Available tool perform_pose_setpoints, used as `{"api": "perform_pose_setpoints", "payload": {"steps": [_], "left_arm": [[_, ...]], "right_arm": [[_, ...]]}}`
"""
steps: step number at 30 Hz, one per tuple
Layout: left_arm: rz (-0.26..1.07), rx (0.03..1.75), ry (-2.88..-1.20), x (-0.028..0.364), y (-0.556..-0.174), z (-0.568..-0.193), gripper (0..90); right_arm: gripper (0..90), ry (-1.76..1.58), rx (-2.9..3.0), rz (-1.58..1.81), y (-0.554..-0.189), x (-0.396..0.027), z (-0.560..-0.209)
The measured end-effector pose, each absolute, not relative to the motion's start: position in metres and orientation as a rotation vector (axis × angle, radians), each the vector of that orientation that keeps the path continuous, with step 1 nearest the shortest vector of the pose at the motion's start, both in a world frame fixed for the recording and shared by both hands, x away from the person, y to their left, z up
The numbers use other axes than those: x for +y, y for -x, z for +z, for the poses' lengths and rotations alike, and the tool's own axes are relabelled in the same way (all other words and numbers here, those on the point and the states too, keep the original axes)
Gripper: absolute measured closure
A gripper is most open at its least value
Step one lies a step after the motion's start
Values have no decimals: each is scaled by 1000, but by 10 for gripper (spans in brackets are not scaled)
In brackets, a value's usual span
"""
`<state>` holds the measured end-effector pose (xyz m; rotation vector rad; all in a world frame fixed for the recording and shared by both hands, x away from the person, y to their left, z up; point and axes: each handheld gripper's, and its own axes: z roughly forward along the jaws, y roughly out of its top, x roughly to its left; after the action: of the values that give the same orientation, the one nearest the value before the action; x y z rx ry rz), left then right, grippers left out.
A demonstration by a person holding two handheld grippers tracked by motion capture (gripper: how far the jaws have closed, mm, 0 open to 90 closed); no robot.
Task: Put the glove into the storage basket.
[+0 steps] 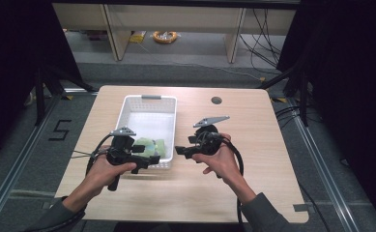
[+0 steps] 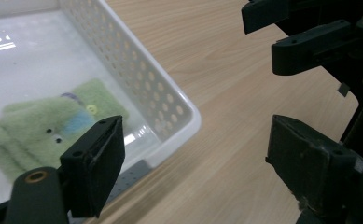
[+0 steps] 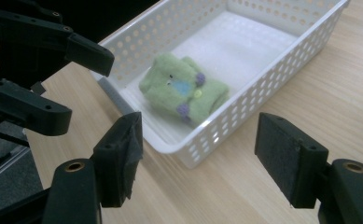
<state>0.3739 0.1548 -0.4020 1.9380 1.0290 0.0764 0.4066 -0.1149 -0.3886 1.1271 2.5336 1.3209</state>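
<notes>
With jaws apart, sock point(image 3: 184, 88) in basket point(image 3: 282, 74)

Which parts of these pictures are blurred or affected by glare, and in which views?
High view: the room's sides are dark and the left gripper is slightly smeared. Left gripper view: the green fuzzy cloth is soft and the white basket floor has glare. Right gripper view: the cloth is fairly sharp.

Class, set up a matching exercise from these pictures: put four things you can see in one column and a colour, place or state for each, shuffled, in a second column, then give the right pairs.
1. basket
2. folded garment
3. left gripper
4. table

A. pale wood
B. jaws open, nothing between them
C. white, with perforated walls
D. green, lying inside the basket

Pairs: 1-C, 2-D, 3-B, 4-A
</notes>
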Motion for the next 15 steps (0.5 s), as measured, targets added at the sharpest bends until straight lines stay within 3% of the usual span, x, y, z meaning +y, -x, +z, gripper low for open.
{"api": "perform_pose_setpoints", "payload": {"steps": [15], "left_arm": [[65,909,-1933,124,-348,-410,186]], "right_arm": [[323,-1098,2488,1372,-382,-145,-398]]}}
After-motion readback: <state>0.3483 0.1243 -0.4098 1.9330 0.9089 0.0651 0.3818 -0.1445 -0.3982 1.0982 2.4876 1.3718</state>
